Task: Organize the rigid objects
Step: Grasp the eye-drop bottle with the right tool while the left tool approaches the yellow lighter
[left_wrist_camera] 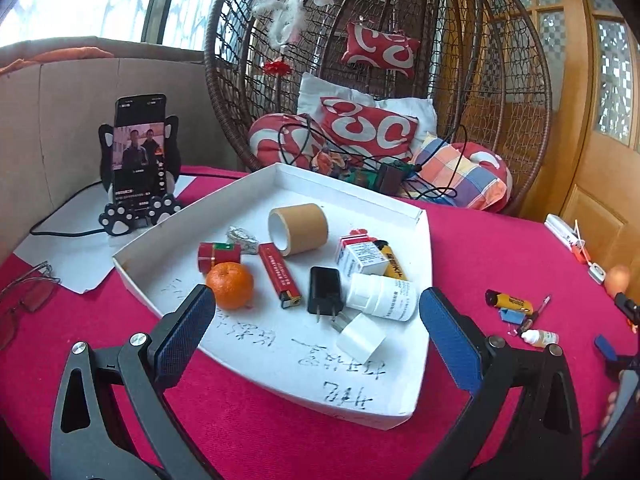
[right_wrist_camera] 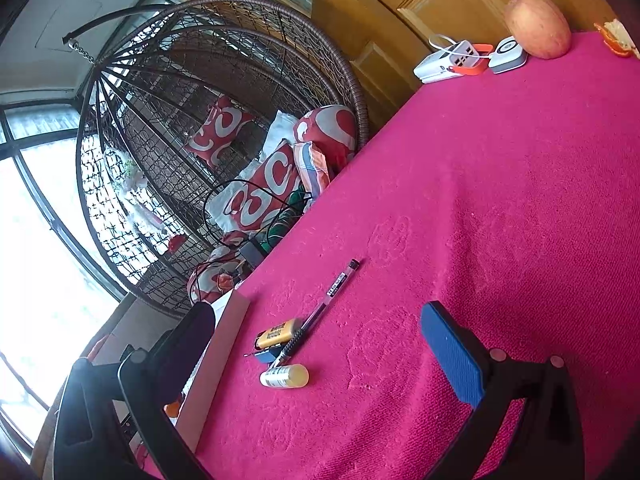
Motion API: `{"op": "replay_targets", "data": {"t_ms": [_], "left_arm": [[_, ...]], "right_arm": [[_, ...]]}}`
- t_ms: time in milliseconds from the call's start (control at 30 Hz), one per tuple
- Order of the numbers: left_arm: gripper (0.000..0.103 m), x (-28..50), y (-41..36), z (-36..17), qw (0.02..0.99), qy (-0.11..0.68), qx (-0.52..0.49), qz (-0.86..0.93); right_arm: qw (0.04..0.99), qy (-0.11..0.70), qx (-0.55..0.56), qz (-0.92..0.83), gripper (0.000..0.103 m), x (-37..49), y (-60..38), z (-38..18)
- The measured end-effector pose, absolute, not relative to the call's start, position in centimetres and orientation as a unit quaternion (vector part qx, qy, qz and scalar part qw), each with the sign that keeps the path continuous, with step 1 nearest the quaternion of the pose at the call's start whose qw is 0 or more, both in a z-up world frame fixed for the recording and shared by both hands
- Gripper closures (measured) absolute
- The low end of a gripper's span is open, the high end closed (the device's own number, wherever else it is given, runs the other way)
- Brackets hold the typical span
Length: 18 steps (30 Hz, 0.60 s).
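Note:
A white tray (left_wrist_camera: 420, 248) on the red cloth holds an orange (left_wrist_camera: 229, 285), a red lighter (left_wrist_camera: 279, 275), a black charger (left_wrist_camera: 325, 289), a white pill bottle (left_wrist_camera: 382, 296), a white plug (left_wrist_camera: 360, 338), a tape roll (left_wrist_camera: 298, 228), a medicine box (left_wrist_camera: 360, 258) and a red can (left_wrist_camera: 218, 257). My left gripper (left_wrist_camera: 316, 330) is open and empty over the tray's near part. My right gripper (right_wrist_camera: 316, 344) is open and empty above the cloth. Between its fingers lie a yellow lighter (right_wrist_camera: 278, 334), a pen (right_wrist_camera: 320, 310) and a small dropper bottle (right_wrist_camera: 285, 376). The same lie in the left wrist view (left_wrist_camera: 510, 302).
A phone on a cat stand (left_wrist_camera: 140, 168) stands at the back left, glasses (left_wrist_camera: 24, 300) at the left. A power strip (right_wrist_camera: 450, 60), a white device (right_wrist_camera: 507, 54), an apple (right_wrist_camera: 537, 22) and orange peel (right_wrist_camera: 616, 38) lie at the far right. A hanging wicker chair (left_wrist_camera: 380, 60) stands behind the table.

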<state>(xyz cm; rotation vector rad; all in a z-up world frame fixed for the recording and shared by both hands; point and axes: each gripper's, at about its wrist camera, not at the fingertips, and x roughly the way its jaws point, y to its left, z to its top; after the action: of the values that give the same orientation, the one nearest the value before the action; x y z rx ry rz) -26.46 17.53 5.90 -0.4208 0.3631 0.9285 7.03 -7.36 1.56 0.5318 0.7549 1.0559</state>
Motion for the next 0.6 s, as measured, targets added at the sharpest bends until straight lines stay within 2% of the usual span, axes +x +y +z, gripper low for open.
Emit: {"op": "replay_targets", "data": {"t_ms": [200,333,500,533,567,600], "left_arm": [[0.000,-20.3,13.3,8.5,0.927,0.176,-0.124,0.307],[0.000,-17.0,12.6,8.5,0.941,0.183,-0.107,0.264],[0.000,-12.8,15.5,8.6,0.931,0.247,-0.120,0.240],[0.000,-11.9,16.1,8.6,0.928,0.260,-0.117,0.239],[0.000,-11.1,16.7,8.7,0.925,0.272,-0.116,0.238],[0.000,-10.3,17.2,8.6,0.922,0.286,-0.117,0.234]], "right_arm": [[0.762,0.374,0.183,0.496,0.000,7.1,-5.2,2.4],[0.752,0.384,-0.011,0.536,0.000,4.9,-0.2,3.9],[0.719,0.340,-0.209,0.569,0.000,1.3,5.1,3.7],[0.708,0.334,-0.230,0.578,0.002,1.0,5.9,3.4],[0.696,0.336,-0.246,0.585,0.011,1.0,6.7,3.1],[0.681,0.348,-0.255,0.592,0.025,1.1,7.5,2.5]]}}
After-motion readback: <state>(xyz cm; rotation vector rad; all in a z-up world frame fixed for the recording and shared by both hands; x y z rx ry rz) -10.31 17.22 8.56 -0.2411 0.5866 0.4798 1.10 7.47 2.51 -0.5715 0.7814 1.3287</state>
